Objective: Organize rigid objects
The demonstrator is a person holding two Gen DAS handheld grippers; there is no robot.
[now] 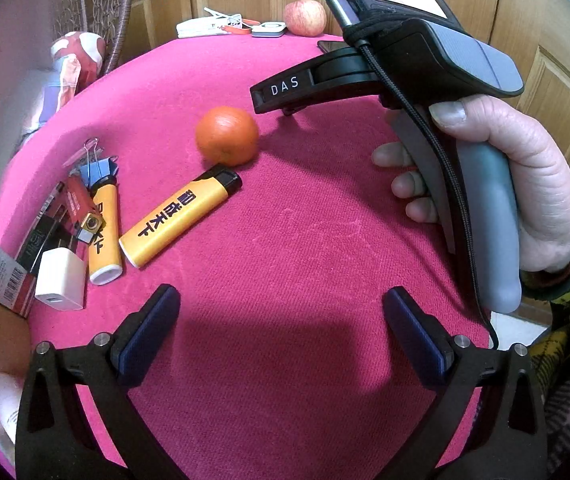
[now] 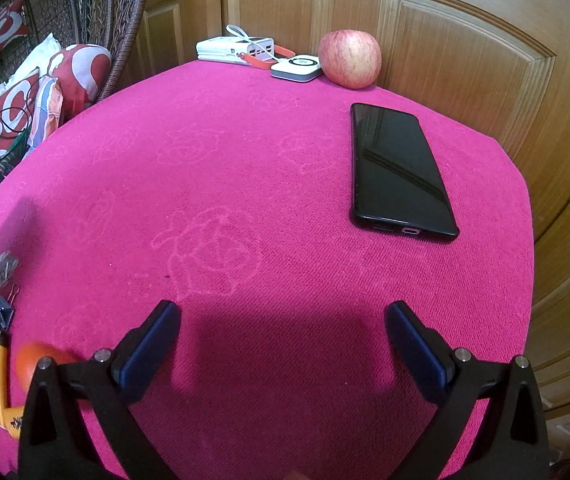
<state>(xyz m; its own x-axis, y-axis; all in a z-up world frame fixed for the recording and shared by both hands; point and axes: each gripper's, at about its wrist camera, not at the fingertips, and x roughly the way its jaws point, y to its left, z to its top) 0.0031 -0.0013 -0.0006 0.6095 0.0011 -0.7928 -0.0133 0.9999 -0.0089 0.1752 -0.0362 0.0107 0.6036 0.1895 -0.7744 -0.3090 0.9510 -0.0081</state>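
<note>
Left wrist view: the left tool [image 1: 281, 316] hangs wide open and empty over the pink cloth-covered counter [image 1: 305, 240]. 2 yellow plastic lighters [image 1: 179, 218] lie near a round orange fruit [image 1: 227, 135], beside a white charger cube [image 1: 61, 279]. The right tool [image 2: 283, 330], equally spread and empty, faces a black smartphone [image 2: 399, 172].

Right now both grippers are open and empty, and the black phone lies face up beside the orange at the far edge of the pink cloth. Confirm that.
One detail is wrong. The black phone lies near the apple, not the orange, as the right wrist view shows. The left gripper and right gripper are indeed open and empty.
</note>
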